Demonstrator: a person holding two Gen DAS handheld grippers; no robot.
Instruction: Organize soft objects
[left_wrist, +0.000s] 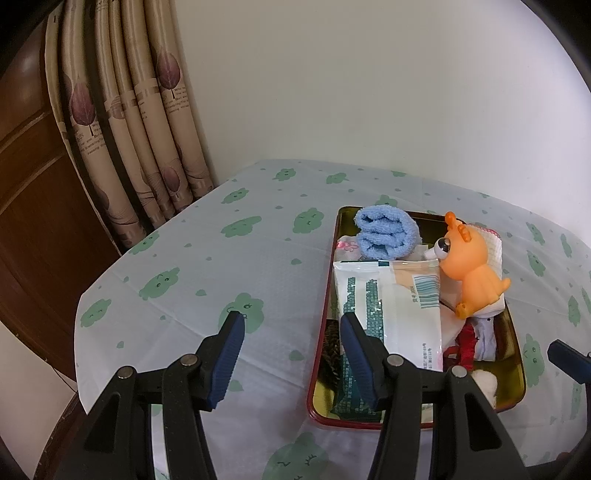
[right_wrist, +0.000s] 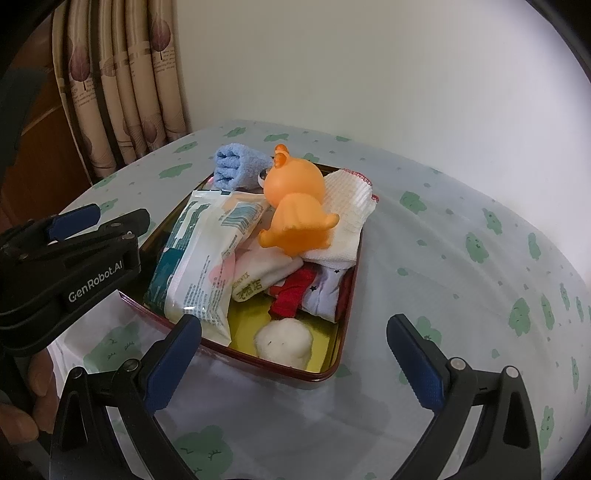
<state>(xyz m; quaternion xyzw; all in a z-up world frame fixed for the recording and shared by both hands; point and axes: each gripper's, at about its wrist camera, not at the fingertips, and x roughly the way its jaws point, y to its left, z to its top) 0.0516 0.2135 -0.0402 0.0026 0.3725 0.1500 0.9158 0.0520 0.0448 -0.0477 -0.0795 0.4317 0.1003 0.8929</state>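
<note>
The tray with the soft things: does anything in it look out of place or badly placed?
Yes. The white cloth hangs over the far right rim of the tray instead of lying inside. The orange toy sits tilted on top of the pile, leaning on that cloth. The wipes packet lies slanted, not flat.

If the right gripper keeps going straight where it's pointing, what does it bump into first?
Probably the white fluffy ball at the near end of the red tin. The right gripper, open and empty, points that way, though the tin's near rim might meet it first; depth is unclear.
</note>
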